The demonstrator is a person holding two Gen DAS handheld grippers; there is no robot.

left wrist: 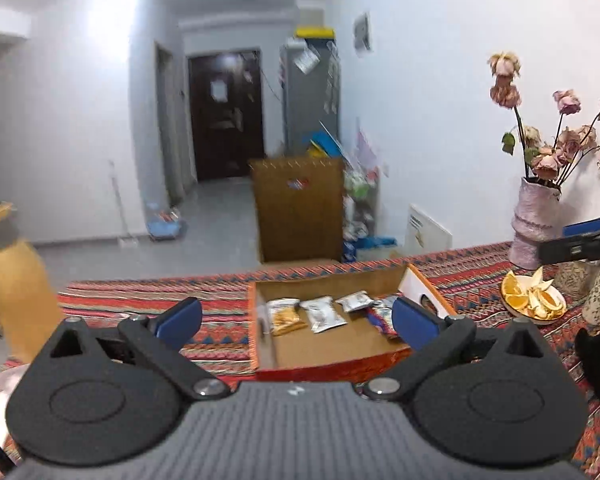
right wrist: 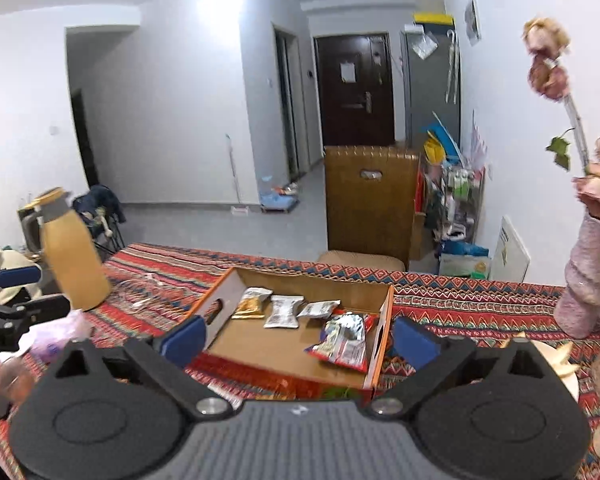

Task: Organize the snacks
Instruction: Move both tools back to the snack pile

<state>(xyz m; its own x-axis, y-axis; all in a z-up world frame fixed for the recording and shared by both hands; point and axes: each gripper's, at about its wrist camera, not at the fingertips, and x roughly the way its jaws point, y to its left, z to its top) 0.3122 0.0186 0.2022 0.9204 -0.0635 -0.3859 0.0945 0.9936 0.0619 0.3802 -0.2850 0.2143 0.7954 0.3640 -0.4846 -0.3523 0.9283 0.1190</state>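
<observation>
Snack packets lie flat in a row inside the open cardboard box on the patterned counter, long axes mostly pointing away. Left tool and right tool hang above it, jaws wide apart, empty.

No legible text on the snack packets, box or door notice

You are working in a lived-in home: a patterned tablecloth is covering the near table, dried roses are standing in a vase at right, and a hallway is leading to a far dark entry door.
</observation>
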